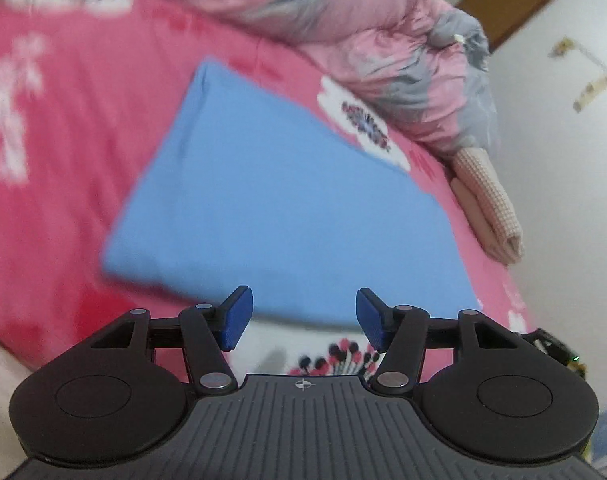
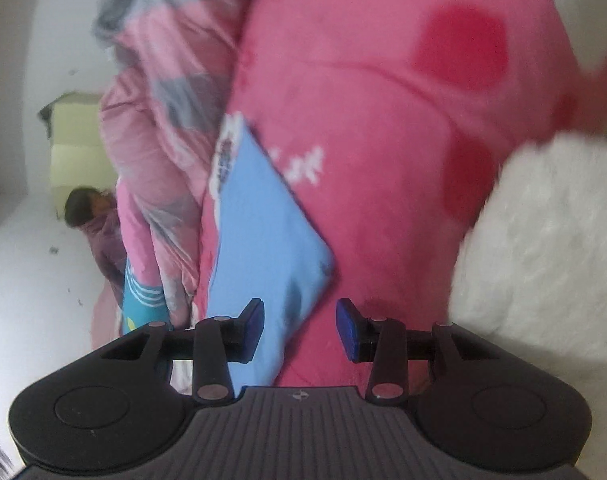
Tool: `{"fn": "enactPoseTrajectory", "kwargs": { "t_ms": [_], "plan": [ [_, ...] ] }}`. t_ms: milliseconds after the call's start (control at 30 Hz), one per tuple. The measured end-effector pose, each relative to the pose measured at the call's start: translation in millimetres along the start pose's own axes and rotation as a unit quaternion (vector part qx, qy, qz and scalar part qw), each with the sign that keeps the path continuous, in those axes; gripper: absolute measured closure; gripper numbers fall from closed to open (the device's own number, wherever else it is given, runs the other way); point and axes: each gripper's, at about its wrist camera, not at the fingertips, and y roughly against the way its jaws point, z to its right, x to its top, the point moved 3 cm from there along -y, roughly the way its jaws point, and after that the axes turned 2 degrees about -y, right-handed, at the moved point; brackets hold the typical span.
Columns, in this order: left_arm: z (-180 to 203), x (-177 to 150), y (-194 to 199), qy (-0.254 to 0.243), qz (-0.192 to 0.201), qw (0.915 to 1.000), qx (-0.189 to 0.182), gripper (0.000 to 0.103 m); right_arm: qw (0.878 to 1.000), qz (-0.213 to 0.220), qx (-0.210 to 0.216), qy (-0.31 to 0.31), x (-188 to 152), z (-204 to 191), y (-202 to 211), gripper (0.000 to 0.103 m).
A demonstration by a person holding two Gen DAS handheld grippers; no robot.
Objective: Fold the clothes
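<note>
A light blue garment point(image 1: 279, 200) lies folded into a flat rectangle on the pink flowered bedsheet point(image 1: 71, 120). My left gripper point(image 1: 303, 318) hovers open just short of the garment's near edge, with nothing between its blue pads point(image 1: 237, 318). In the right wrist view the same blue garment point(image 2: 263, 240) shows tilted, running up from the gripper. My right gripper point(image 2: 299, 330) is open beside the garment's near corner, and its blue pads point(image 2: 347, 330) hold nothing. Both views are blurred.
A crumpled pink and grey quilt point(image 1: 383, 40) is heaped along the far side of the bed. A folded beige waffle cloth point(image 1: 491, 204) sits at the bed's edge. White fluffy fabric point(image 2: 543, 248) fills the right. A person point(image 2: 99, 224) is beyond the bed by the wall.
</note>
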Motion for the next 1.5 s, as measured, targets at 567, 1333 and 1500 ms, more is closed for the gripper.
{"fn": "enactPoseTrajectory", "kwargs": {
  "t_ms": [567, 1333, 1500],
  "plan": [
    [-28.6, -9.1, -30.7, 0.079, -0.004, 0.9965, -0.024, 0.058, 0.956, 0.059, -0.023, 0.288, -1.1, -59.3, 2.7, 0.096],
    [-35.0, -9.6, -29.7, 0.078, -0.021, 0.9960, -0.038, 0.058, 0.996, -0.050, -0.032, 0.069, 22.9, -22.6, -28.8, 0.065],
    [-36.7, -9.8, -30.2, 0.080, -0.020, 0.9956, -0.045, 0.058, 0.997, -0.040, -0.045, 0.058, 28.9, -19.2, -31.9, 0.077]
  ]
}}
